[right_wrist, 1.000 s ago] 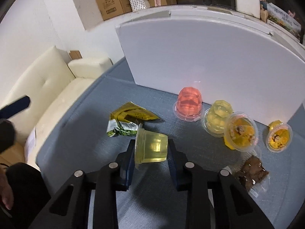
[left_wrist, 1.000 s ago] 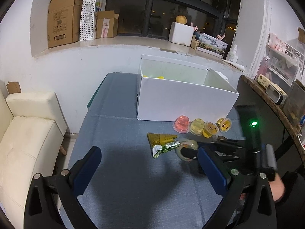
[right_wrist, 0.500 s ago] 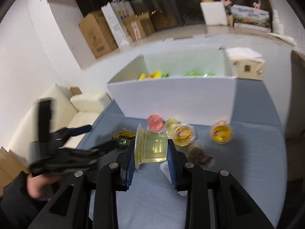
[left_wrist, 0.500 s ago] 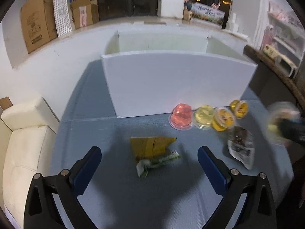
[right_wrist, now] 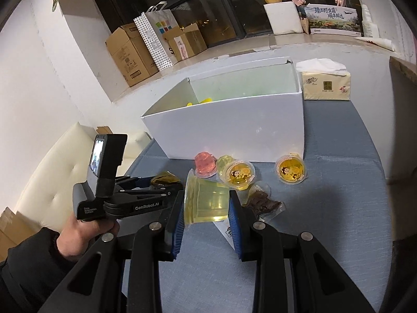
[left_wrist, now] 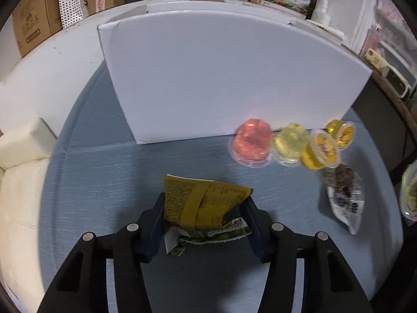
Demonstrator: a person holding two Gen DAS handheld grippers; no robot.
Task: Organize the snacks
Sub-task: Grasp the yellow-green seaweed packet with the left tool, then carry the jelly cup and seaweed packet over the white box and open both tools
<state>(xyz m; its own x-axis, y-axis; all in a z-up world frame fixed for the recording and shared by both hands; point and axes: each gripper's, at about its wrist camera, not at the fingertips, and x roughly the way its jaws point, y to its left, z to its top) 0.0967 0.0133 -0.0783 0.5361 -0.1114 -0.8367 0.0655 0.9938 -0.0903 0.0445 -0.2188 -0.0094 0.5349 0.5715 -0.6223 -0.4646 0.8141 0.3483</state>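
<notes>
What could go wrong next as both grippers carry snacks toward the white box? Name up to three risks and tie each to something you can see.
1. The left gripper has just been closing on the yellow snack packet; the packet is crumpled and limp, so it may slip out when lifted.
2. The right gripper holds the pale jelly cup sideways; its smooth tapered wall might slide free.
3. The white box has a tall front wall; a low carry could bump it.

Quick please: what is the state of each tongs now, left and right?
Left tongs: jaws just closing, pads on the yellow snack packet.
Right tongs: shut on the pale yellow jelly cup.
</notes>
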